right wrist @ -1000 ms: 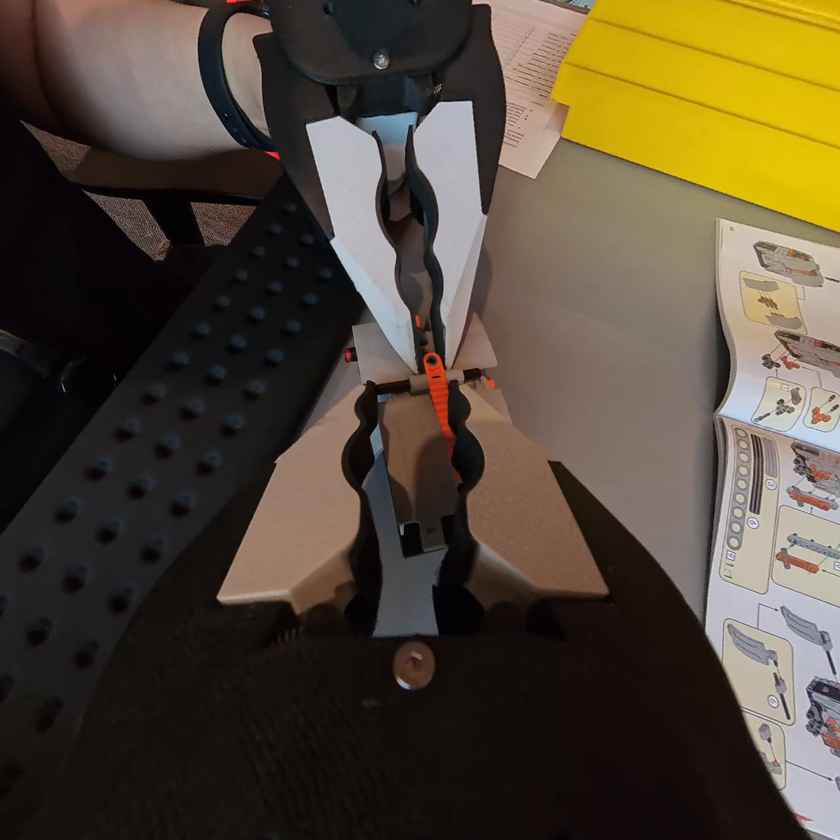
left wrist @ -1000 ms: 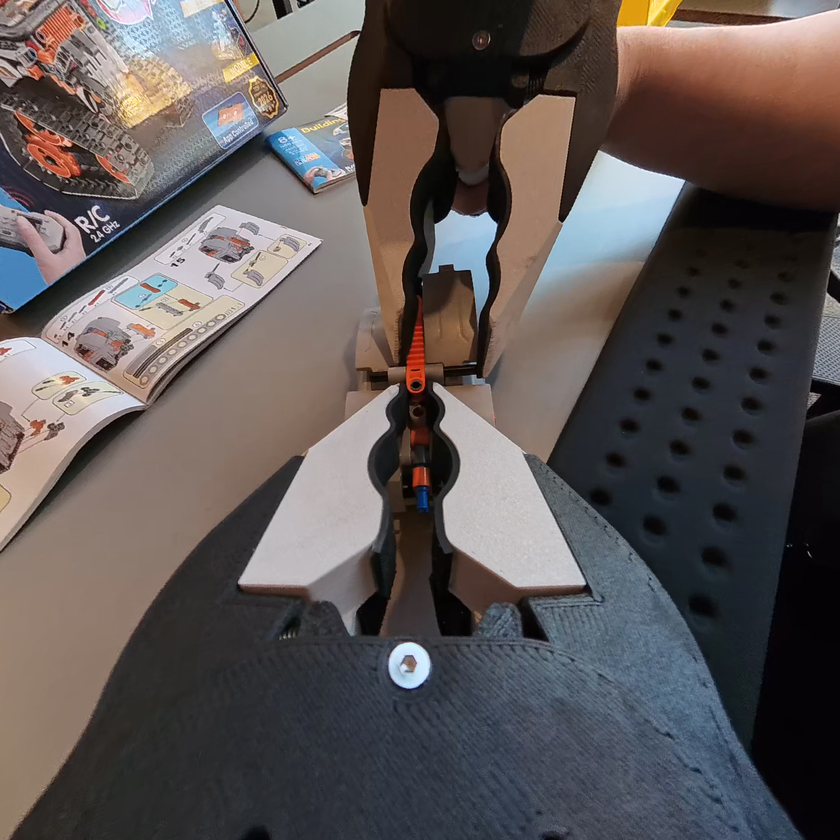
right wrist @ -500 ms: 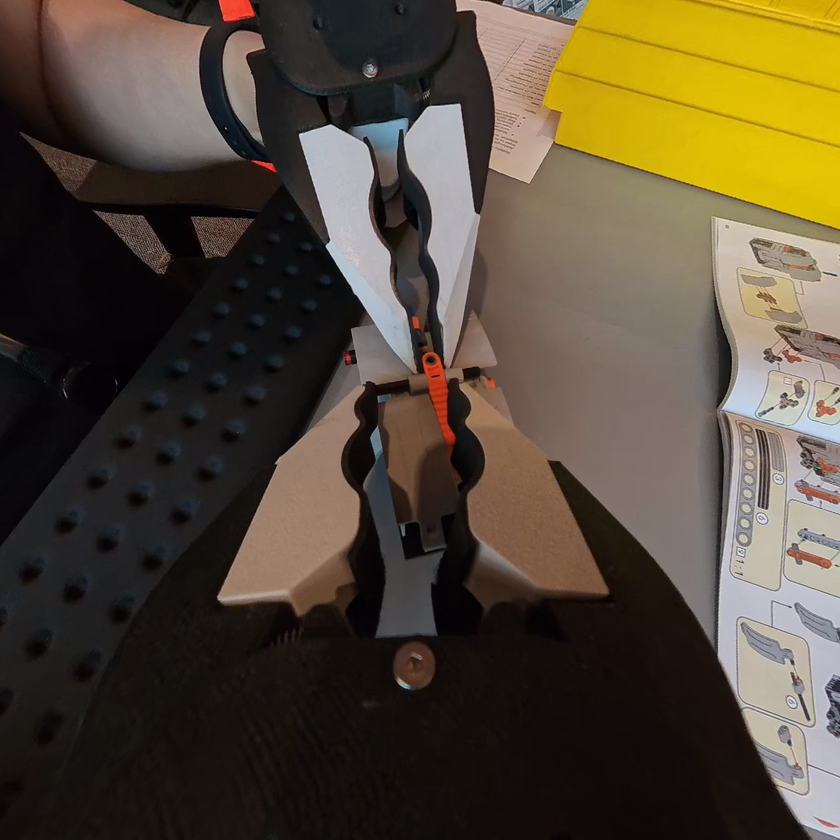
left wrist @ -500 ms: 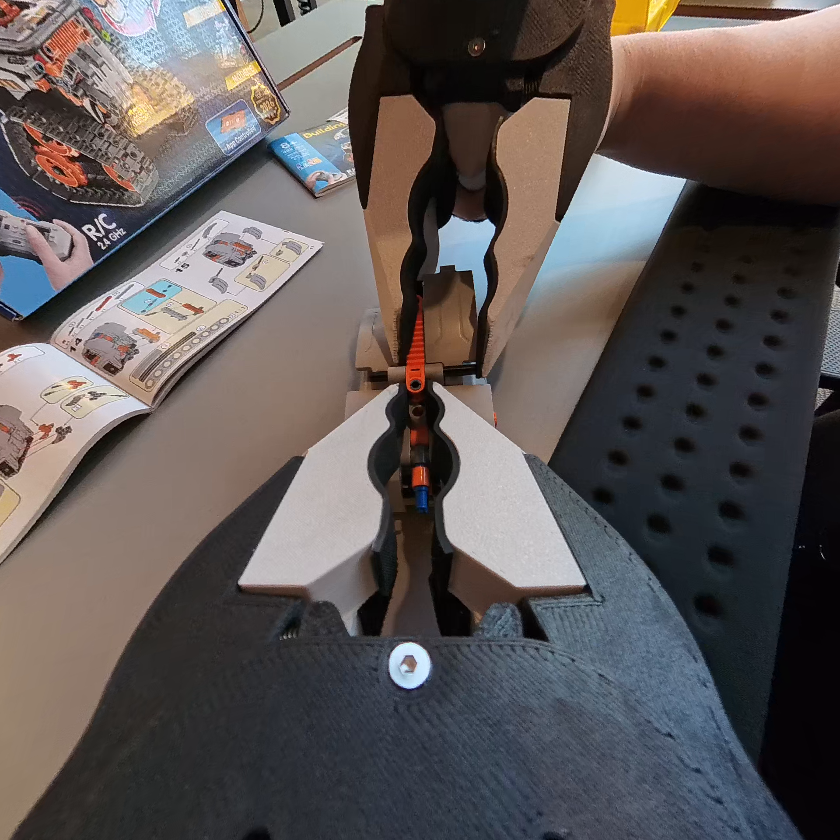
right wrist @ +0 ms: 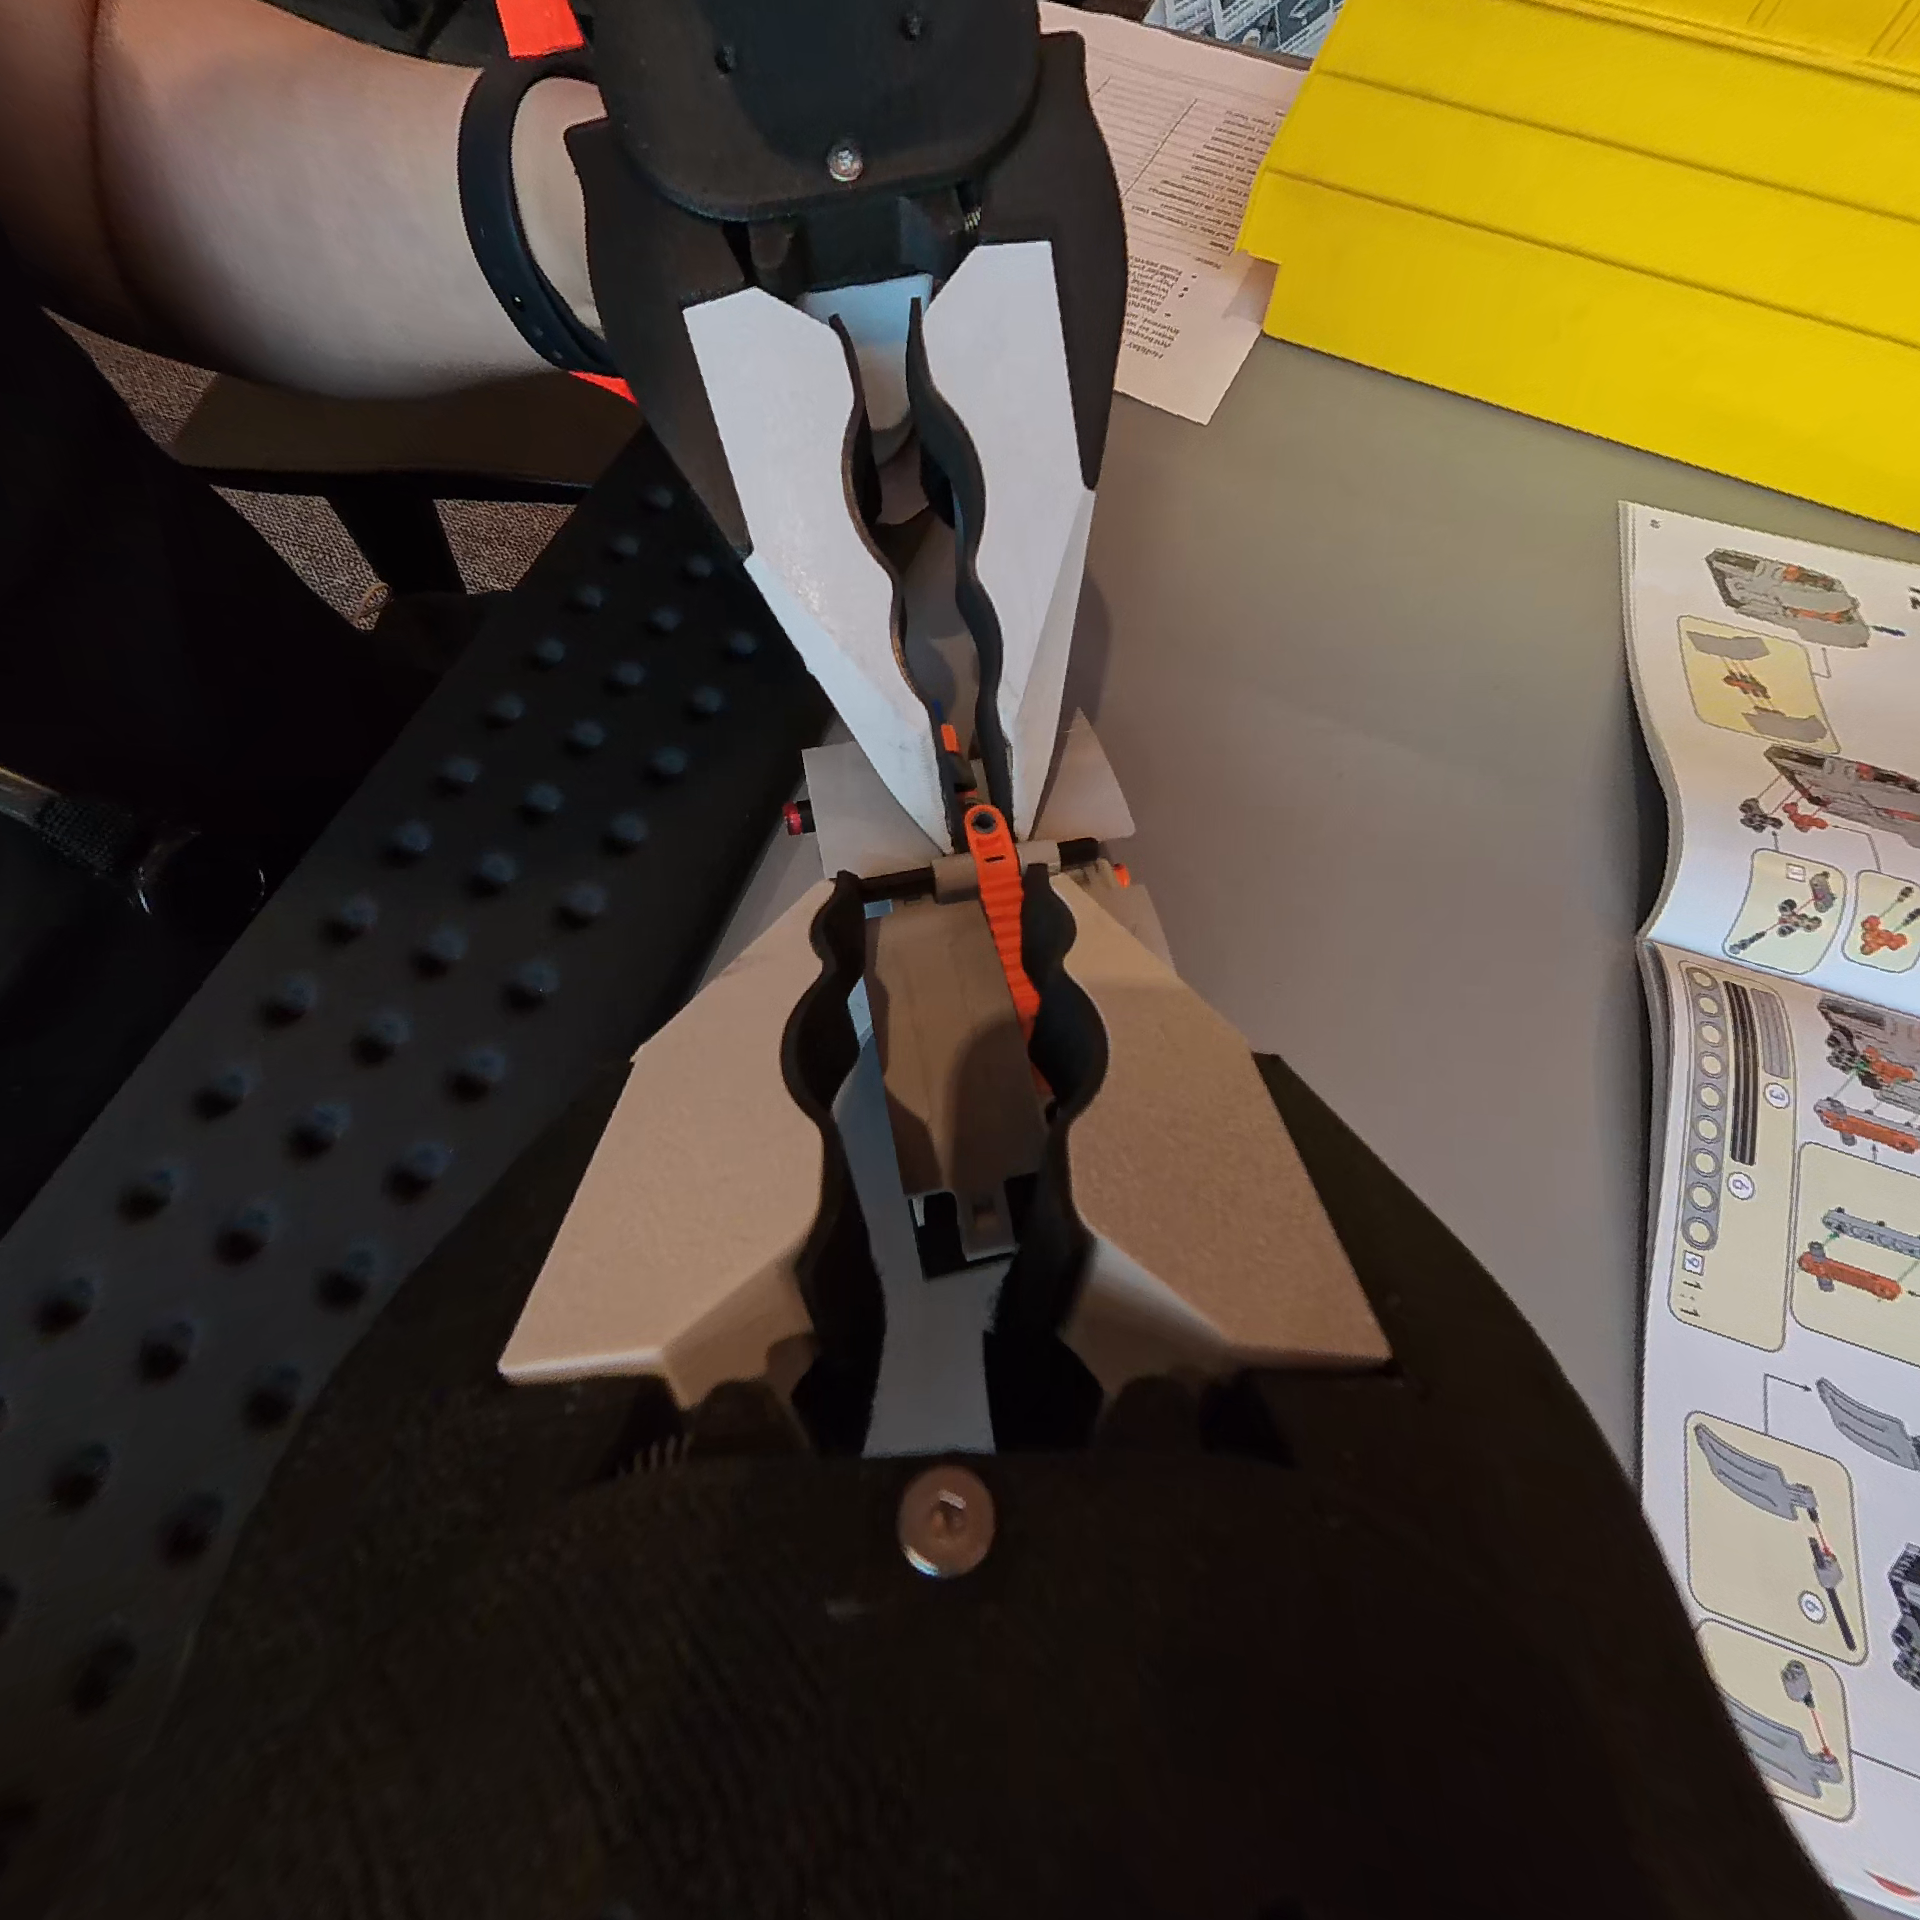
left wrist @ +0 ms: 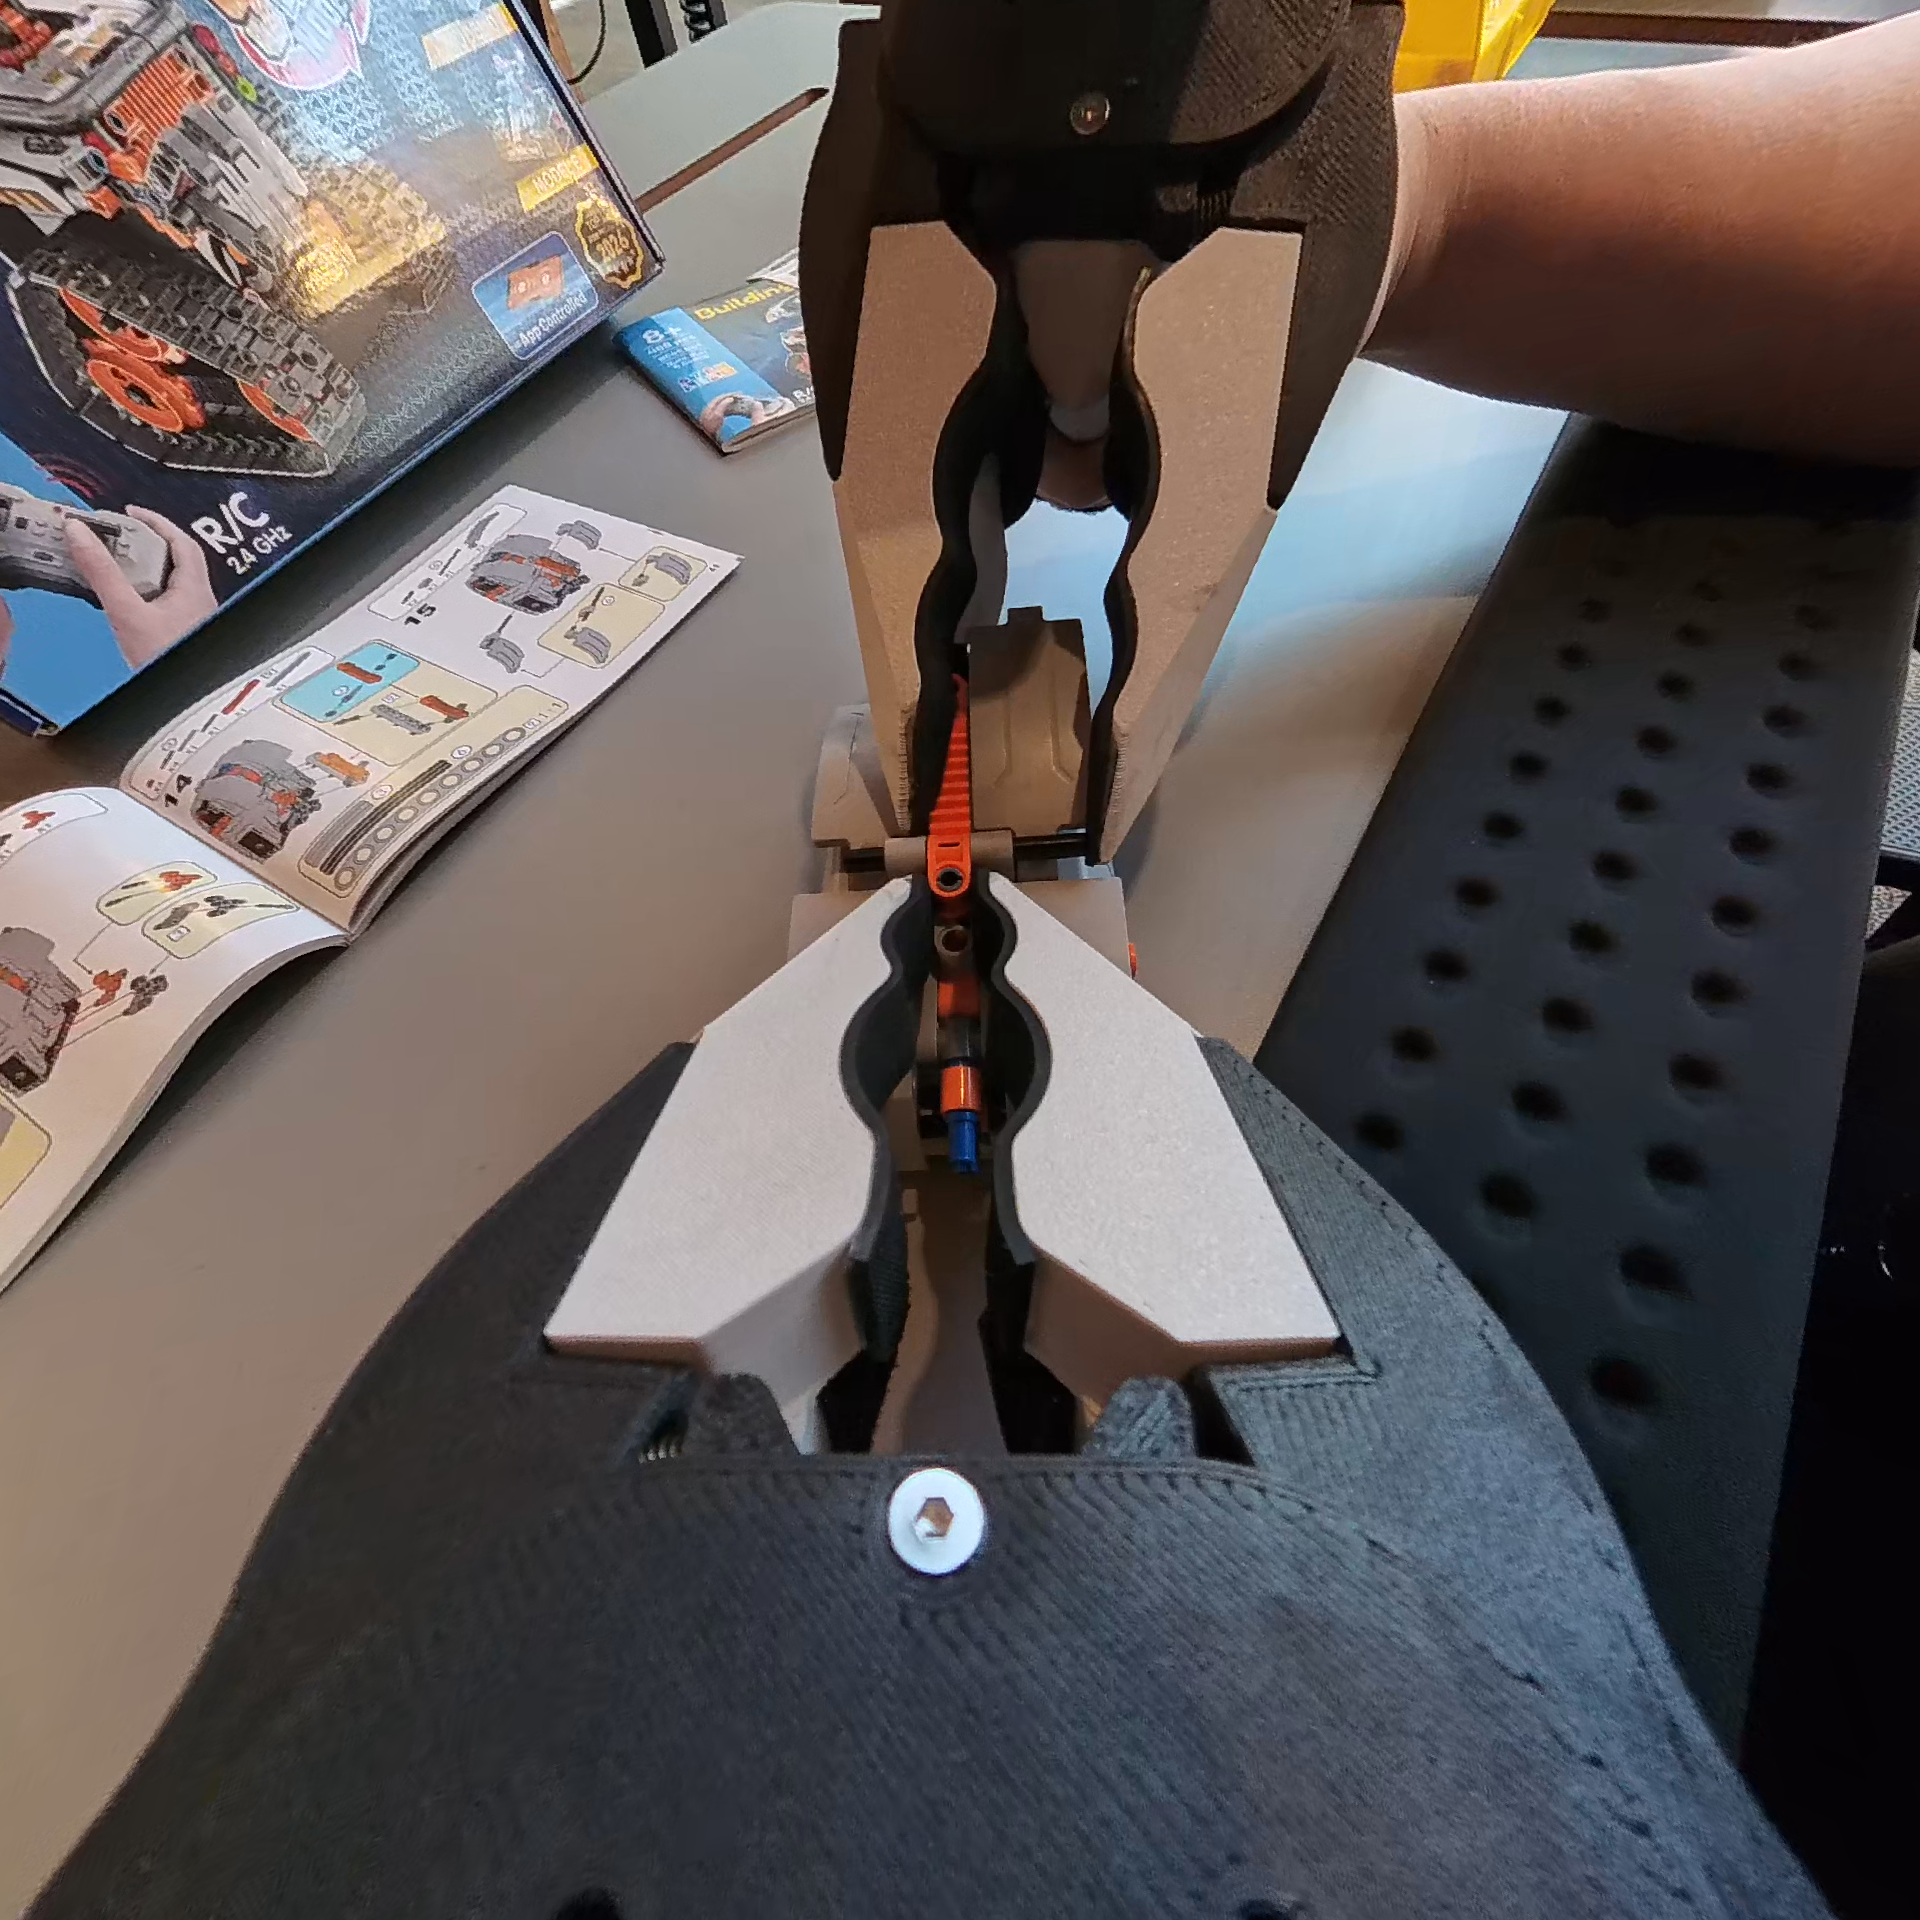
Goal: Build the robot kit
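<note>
Between your two grippers, tip to tip over the grey table (left wrist: 436, 1091): one grey brick model (right wrist: 961, 1049) with an orange toothed strip (left wrist: 953, 774). Your left gripper (left wrist: 951, 914) is clamped on its near end, around a blue-tipped pin (left wrist: 964, 1127). Your right gripper (right wrist: 951, 935) is closed on the grey panel and strip. Beside them: open booklet (left wrist: 343, 769), toy box (left wrist: 260, 281), black studded plate (left wrist: 1621, 935), yellow bins (right wrist: 1621, 229).

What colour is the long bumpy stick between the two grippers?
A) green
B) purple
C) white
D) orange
D: the toothed strip is bright orange, running from the grey brick assembly in the right gripper to the left gripper tips.
</note>
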Demonstrator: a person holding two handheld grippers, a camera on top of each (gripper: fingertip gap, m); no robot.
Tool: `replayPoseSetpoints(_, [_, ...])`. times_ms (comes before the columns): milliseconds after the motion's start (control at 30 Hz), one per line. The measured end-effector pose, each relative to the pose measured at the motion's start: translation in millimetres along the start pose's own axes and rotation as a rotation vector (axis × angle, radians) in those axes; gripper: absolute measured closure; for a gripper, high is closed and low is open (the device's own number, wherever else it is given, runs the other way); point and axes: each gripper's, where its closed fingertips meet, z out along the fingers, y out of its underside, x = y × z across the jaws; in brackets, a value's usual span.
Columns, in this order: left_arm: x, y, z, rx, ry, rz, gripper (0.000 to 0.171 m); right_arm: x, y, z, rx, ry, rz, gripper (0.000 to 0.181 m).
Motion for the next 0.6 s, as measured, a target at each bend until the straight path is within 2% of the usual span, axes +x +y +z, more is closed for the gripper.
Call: replayPoseSetpoints(600, [0.1, -0.1, 0.0, 0.000, -0.003, 0.006, 0.166, 0.6, 0.6, 0.1, 0.000, 0.006, -0.006, 0.152])
